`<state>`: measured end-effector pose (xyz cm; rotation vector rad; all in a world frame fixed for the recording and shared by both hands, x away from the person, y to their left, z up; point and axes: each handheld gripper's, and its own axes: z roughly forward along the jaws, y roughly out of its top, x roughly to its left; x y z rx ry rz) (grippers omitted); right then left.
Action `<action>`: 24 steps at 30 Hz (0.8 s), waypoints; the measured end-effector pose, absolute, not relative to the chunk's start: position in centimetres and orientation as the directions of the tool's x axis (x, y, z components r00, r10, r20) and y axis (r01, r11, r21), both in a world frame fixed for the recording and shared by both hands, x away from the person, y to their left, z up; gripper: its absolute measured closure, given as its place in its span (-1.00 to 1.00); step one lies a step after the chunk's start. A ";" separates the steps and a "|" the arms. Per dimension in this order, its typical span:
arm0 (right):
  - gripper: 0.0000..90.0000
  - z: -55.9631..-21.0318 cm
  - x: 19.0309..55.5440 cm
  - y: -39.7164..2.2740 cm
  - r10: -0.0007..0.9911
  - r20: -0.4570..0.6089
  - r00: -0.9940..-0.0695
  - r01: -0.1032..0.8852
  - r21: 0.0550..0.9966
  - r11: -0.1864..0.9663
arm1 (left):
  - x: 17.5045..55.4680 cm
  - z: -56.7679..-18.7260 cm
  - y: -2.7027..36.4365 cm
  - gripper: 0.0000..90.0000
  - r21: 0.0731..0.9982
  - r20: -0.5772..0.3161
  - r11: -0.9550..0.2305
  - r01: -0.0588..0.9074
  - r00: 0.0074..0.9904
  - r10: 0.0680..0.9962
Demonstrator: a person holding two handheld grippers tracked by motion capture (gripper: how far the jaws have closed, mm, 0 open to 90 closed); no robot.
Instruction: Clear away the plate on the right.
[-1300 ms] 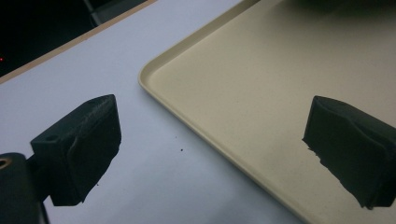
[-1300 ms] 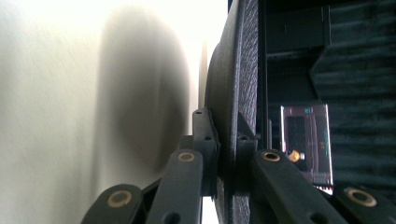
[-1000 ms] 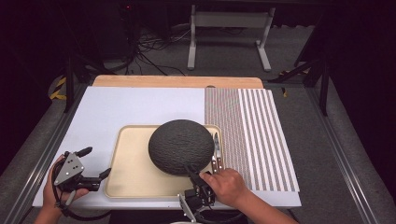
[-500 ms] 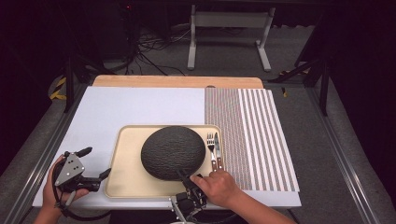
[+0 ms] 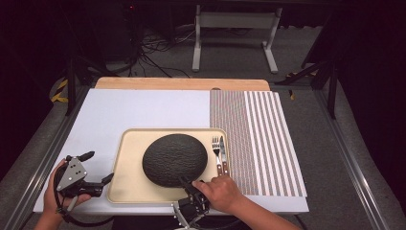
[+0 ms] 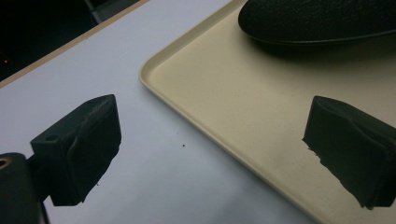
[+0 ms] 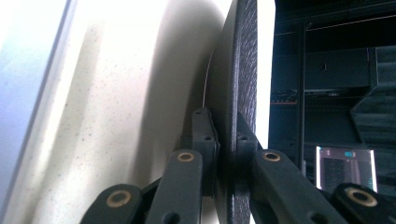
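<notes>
Gripping: right gripper (image 5: 187,186) clamped on the near rim of the dark textured plate (image 5: 174,159), lower centre of the high view; hand (image 5: 219,191) wrapped over the gripper body.
Right gripper view: both black jaws pinched tight on the plate's edge (image 7: 238,116) — plate seen edge-on, running up the middle of the frame, pale tray (image 7: 121,107) to its left.
Plate: round, black, pebbled; over the middle of the tray (image 5: 129,182), slightly right of centre, near edge raised in the jaws.
Tray: beige, rounded corners, on the white sheet (image 5: 143,105), lower centre of the high view.
Cutlery: fork (image 5: 216,145) and knife (image 5: 222,148) side by side along the tray's right edge, just beside the plate, apart from it.
Left gripper (image 5: 98,167): lower left of the high view, jaws spread wide, nothing between them — one tip just beside the tray's left rim.
Left gripper view: one jaw over the white sheet, the other over the tray (image 6: 224,107); plate (image 6: 317,21) at upper right.
Mat: striped placemat (image 5: 261,134) right of the tray, flat on the table.
</notes>
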<state>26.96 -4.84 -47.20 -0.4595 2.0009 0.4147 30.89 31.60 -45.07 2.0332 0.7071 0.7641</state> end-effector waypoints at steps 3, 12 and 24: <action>0.89 -47.0 27.2 -5.1 -0.106 -0.884 -0.455 -0.486 0.148 0.861 | 30.9 -45.1 31.6 -0.89 0.845 0.256 -0.494 0.205 0.657 0.709; 0.83 -46.8 27.4 -5.5 -0.062 -0.844 -0.533 -0.475 0.238 0.847 | 30.9 -45.1 31.4 -0.89 0.836 0.262 -0.507 0.209 0.660 0.704; 0.58 -46.0 28.6 -6.4 0.047 -0.702 -0.711 -0.350 0.412 0.841 | 30.9 -45.2 31.3 -0.89 0.825 0.275 -0.524 0.210 0.662 0.697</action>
